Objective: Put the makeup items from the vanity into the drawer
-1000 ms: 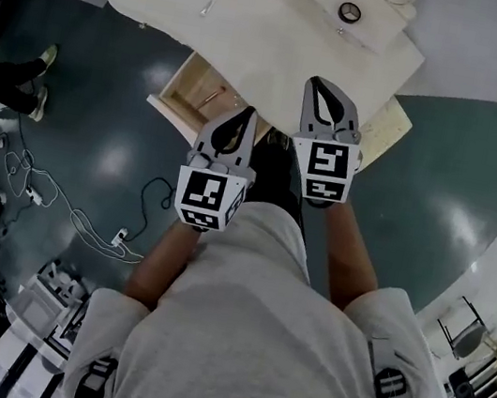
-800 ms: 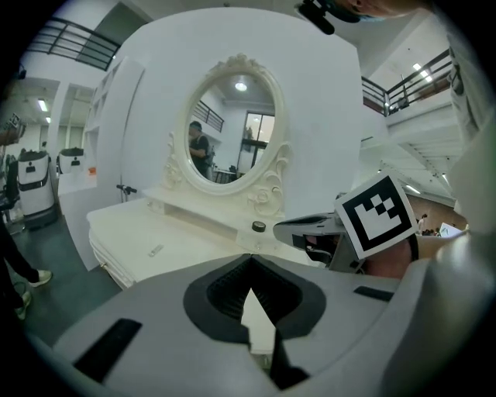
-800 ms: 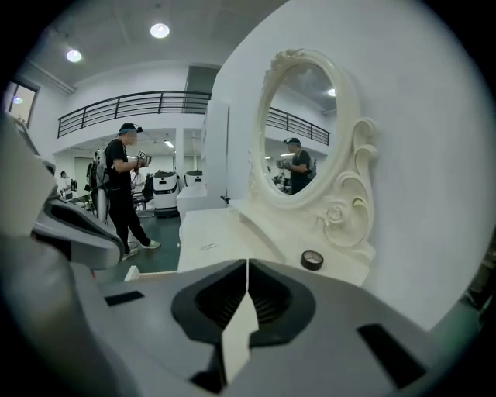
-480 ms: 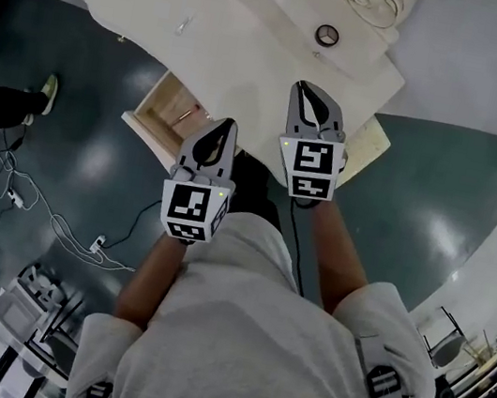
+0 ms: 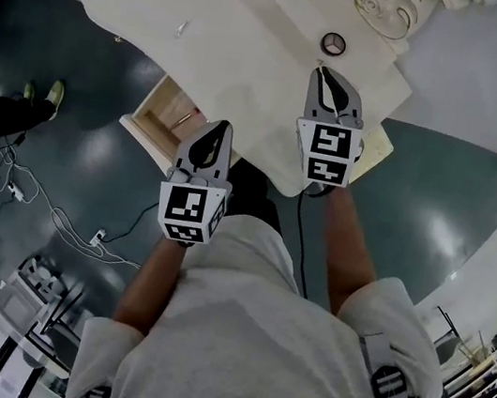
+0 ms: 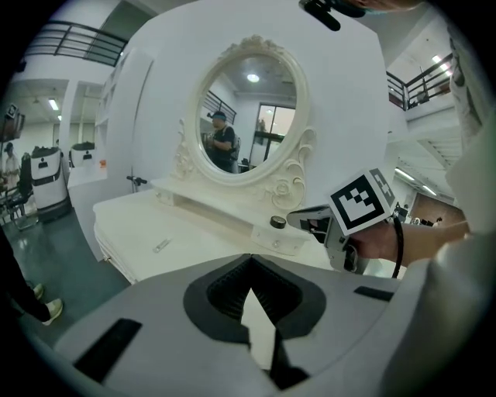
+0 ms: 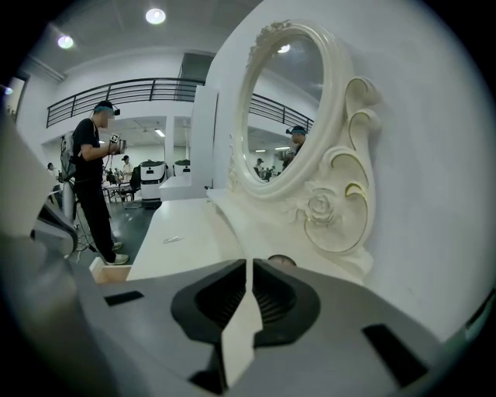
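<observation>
your right gripper (image 5: 328,74) has advanced over the worktop (image 5: 231,28), round jar (image 5: 333,43) just ahead; its jaws and the left gripper's (image 5: 214,132) are pressed together.

We wear a light grey T-shirt (image 5: 253,337) with short sleeves. Our left gripper (image 5: 222,126) and right gripper (image 5: 323,70) look alike: each has a pale grey shell with a dark, teardrop-shaped hollow just behind its tips, lined with black ribbed pads (image 6: 222,291). At the rear of each gripper sits a white marker cube (image 5: 190,215) printed with black squares. A thin black cable (image 5: 299,236) trails from behind the right gripper.
</observation>
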The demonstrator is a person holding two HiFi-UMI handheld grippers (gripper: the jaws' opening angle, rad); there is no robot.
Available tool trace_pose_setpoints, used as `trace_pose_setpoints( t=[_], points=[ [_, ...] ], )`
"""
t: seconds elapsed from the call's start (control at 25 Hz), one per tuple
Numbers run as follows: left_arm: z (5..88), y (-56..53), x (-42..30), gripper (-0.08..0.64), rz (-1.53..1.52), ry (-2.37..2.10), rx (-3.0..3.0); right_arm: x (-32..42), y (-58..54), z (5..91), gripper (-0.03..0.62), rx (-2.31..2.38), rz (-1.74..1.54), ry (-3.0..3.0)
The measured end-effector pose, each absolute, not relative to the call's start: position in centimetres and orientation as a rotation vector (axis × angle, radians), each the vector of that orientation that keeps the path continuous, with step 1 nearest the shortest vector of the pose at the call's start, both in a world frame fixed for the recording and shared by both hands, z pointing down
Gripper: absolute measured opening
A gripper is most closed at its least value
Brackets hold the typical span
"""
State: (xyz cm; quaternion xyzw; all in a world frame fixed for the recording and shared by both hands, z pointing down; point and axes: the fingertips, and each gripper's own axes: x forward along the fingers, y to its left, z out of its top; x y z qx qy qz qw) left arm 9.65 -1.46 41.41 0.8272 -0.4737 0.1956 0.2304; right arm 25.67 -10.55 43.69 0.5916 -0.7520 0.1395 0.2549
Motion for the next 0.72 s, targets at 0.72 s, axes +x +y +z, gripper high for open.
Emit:
trace_pose_setpoints(
  t=[0.72],
  points=[
    [42.5, -2.5, 8.3, 0.005, 0.561, -1.346, 2.22, 29.6, -16.0, 47.4, 0.226, 1.685, 0.56, -1.92]
  ],
)
